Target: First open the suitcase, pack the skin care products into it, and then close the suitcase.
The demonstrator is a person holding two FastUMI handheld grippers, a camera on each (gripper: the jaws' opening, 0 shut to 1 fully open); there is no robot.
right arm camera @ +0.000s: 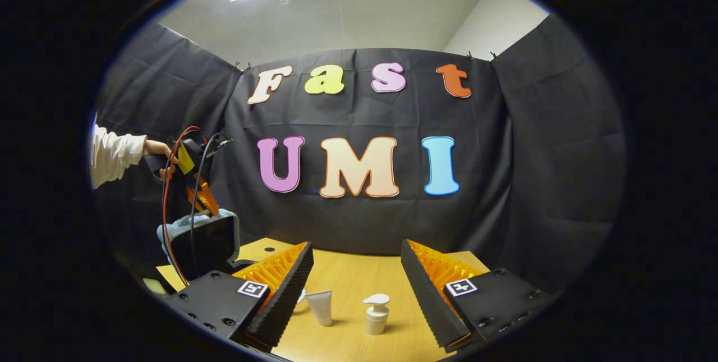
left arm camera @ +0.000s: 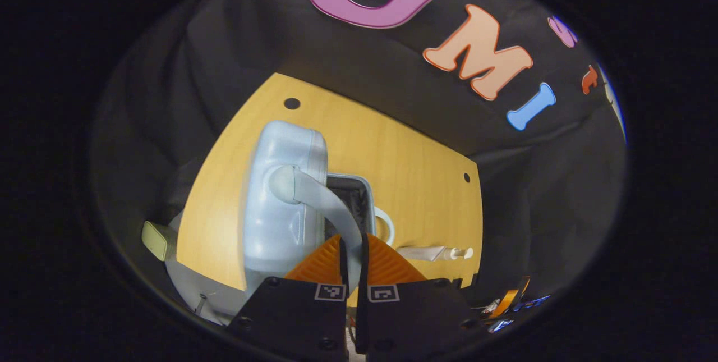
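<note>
Opening step: left hand-held gripper [left arm camera: 352, 264] is clamped on the suitcase handle [left arm camera: 325, 199], lid [left arm camera: 283, 199] swung up. Right hand-held gripper [right arm camera: 356, 289] gapes above the tube [right arm camera: 321, 306] and pump bottle [right arm camera: 376, 314] mid-worktop [right arm camera: 348, 278]; probably lid gets released next, then the tube grabbed.

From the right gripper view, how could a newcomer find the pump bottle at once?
Start at the wooden table before the black cloth wall. Near its front edge, between the open fingers of the right hand-held gripper, stand two small pale containers. The pump bottle is the right one, topped by a pump; the tube beside it has none.
</note>
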